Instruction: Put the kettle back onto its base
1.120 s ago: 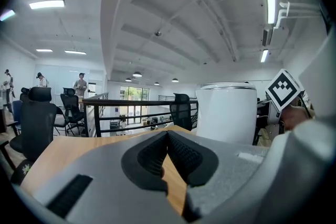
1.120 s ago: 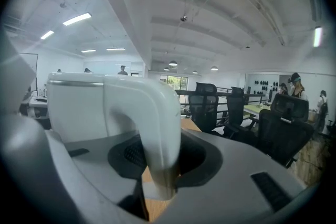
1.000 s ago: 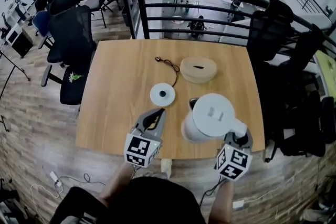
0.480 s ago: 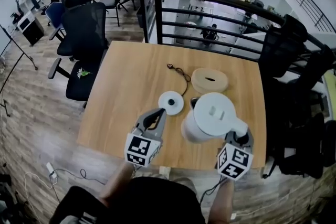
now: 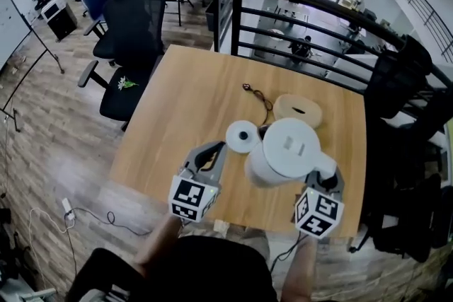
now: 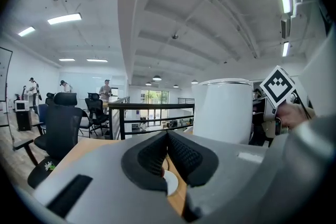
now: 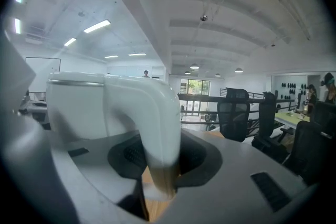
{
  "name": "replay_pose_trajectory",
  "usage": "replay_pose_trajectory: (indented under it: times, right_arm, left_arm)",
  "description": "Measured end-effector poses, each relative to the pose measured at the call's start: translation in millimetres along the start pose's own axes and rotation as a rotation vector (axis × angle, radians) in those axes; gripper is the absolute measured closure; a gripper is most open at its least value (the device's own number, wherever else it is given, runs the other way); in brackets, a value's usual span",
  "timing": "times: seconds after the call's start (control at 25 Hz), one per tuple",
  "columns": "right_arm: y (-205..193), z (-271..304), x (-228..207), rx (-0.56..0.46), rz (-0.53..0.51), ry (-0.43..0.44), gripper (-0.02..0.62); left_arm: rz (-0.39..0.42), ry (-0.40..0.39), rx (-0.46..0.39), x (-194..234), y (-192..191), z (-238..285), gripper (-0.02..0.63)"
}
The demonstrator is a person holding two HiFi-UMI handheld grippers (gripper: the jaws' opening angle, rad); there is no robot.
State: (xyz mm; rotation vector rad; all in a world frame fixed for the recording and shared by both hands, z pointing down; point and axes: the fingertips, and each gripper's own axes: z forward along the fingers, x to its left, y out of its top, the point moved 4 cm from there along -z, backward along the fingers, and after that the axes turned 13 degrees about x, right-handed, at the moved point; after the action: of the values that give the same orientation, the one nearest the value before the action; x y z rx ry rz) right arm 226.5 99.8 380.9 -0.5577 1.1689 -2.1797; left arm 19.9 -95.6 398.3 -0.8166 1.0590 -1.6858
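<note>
The white kettle hangs above the wooden table, carried by its handle with my right gripper shut on it. Its round white base lies on the table just left of the kettle, with a dark cord running toward the far edge. The kettle's edge overlaps the base's right rim in the head view. My left gripper sits in front of the base, its jaws pressed together with nothing between them. In the left gripper view the kettle stands to the right and the base shows just past the closed pads.
A tan oval lid-like object lies beyond the kettle. A black railing runs behind the table's far edge. Black office chairs stand to the left and right of the table.
Both grippers and the kettle have travelled forward over the table. The kettle has closed in on the base, from clear of it to overlapping its right rim.
</note>
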Motion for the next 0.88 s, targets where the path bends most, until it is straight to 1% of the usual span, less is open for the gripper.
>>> replay_pose_trajectory:
  times: [0.2, 0.56, 0.76, 0.88]
  right_arm:
    - [7.5, 18.9, 11.0, -0.001, -0.032, 0.074, 0.479]
    - [26.9, 70.0, 35.5, -0.017, -0.106, 0.206, 0.479]
    - [35.4, 99.9, 47.1, -0.045, -0.143, 0.25, 0.479]
    - [39.4, 117.8, 57.1, -0.041, -0.161, 0.282, 0.478]
  left_arm:
    - [-0.028, 0.071, 0.001, 6.6, -4.6, -4.1, 0.604]
    - [-0.099, 0.202, 0.019, 21.7, -10.5, -1.1, 0.604]
    - [-0.126, 0.255, 0.025, 30.4, -11.0, 10.0, 0.604]
    - [-0.145, 0.282, 0.033, 36.1, -12.8, 15.9, 0.604]
